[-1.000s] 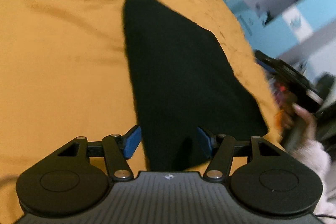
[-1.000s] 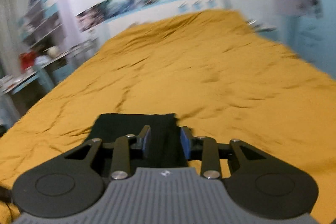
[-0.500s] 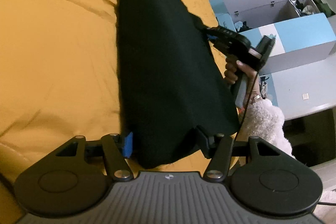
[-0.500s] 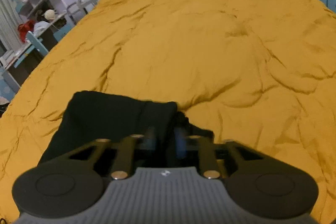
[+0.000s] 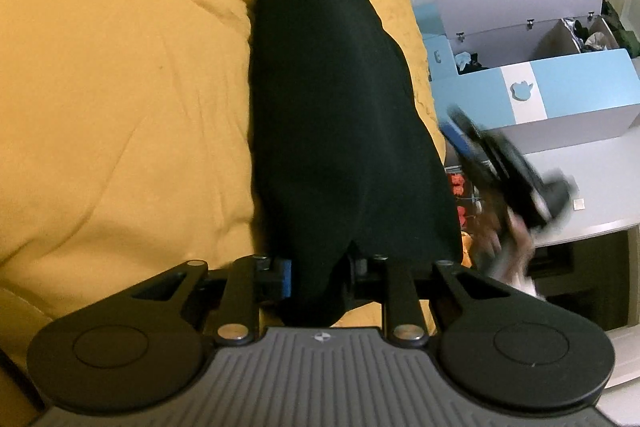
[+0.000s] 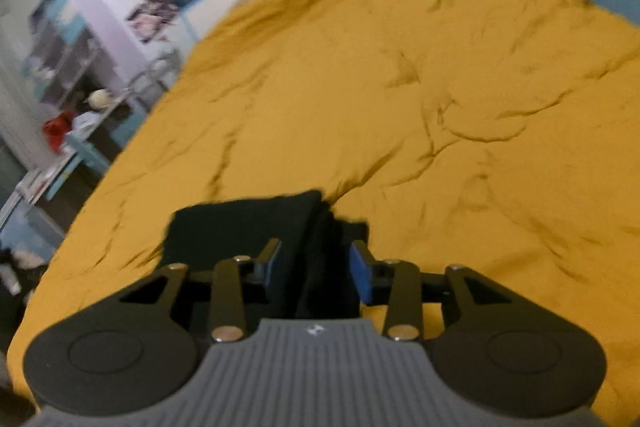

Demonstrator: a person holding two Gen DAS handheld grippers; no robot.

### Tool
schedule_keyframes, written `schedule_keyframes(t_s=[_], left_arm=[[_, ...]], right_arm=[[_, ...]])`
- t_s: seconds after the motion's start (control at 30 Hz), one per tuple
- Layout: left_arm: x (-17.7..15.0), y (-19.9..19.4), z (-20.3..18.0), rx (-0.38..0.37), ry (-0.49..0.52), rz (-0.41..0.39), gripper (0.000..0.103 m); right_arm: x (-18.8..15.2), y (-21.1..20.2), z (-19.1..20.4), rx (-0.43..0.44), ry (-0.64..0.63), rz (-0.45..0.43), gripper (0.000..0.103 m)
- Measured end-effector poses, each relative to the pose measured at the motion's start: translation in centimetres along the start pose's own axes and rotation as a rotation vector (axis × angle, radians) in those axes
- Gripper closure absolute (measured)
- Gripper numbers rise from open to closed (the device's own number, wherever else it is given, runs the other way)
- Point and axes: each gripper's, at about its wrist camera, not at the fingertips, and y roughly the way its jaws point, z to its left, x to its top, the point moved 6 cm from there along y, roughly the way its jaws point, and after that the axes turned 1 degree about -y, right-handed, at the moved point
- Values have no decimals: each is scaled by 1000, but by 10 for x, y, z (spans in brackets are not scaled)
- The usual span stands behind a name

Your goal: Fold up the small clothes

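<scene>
left gripper (image 5: 318,277): jaws have just been closing and now pinch the near corner of the black garment (image 5: 332,99), which lies on the yellow bed cover (image 5: 120,87). right gripper (image 6: 314,267): jaws have just been opening, standing apart astride the garment's edge, having pulled back off it.

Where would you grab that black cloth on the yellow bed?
By its near corner, from the bed's edge: the black cloth lies flat, tapering away, and only there does its hem bunch enough to pinch. The left tongs have just been closing on it.
</scene>
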Motion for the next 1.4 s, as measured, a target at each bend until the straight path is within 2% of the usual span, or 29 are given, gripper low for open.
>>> schedule_keyframes(t_s=[0.1, 0.2, 0.3, 0.4, 0.43, 0.6, 0.7, 0.73, 0.8, 0.83, 0.87, 0.9, 0.97, 1.03, 1.13, 1.3, 1.4], left_arm=[[0, -3, 3, -6, -10, 0, 75], [1, -3, 0, -5, -6, -7, 75], [-2, -5, 0, -6, -11, -19, 76], [-5, -9, 1, -19, -19, -18, 81], [-6, -9, 2, -25, -11, -12, 82], [-8, -7, 11, -42, -25, 5, 83], [-4, -13, 3, -45, -31, 6, 78], [-2, -17, 1, -27, -20, 13, 71], [5, -25, -2, 12, -4, 16, 50], [11, -29, -4, 20, 4, 8, 46], [16, -31, -5, 29, 14, -3, 39], [23, -34, -6, 48, 27, -17, 33], [30, -31, -5, 72, 30, -15, 33], [30, -24, -2, 59, 5, 29, 33], [24, -18, 0, 46, 7, 44, 32], [15, -13, -3, 45, 52, 66, 28], [10, -3, -11, 27, 111, 105, 18]], right_arm=[[-30, -59, 29, 70, -46, -15, 68], [-59, -89, 50, 118, -63, -5, 68], [-86, -87, 53, 103, -55, 54, 68], [-113, -79, 35, 15, -5, 107, 72], [-121, -79, 27, 18, 27, 109, 76], [-141, -78, 6, 70, 138, 77, 76], [-130, -85, 11, 94, 169, 95, 71], [-121, -91, 15, 123, 169, 84, 67], [-99, -98, 18, 166, 150, 38, 58], [-85, -100, 18, 164, 129, 11, 48], [-73, -101, 17, 154, 109, -8, 43], [-61, -98, 16, 144, 85, -17, 42], [-38, -81, 8, 140, 73, -12, 40], [-20, -58, -4, 150, 104, 12, 37], [-1, -13, -30, 144, 179, 46, 36], [5, 63, -69, 207, 375, 164, 36], [2, 92, -71, 212, 379, 209, 36]])
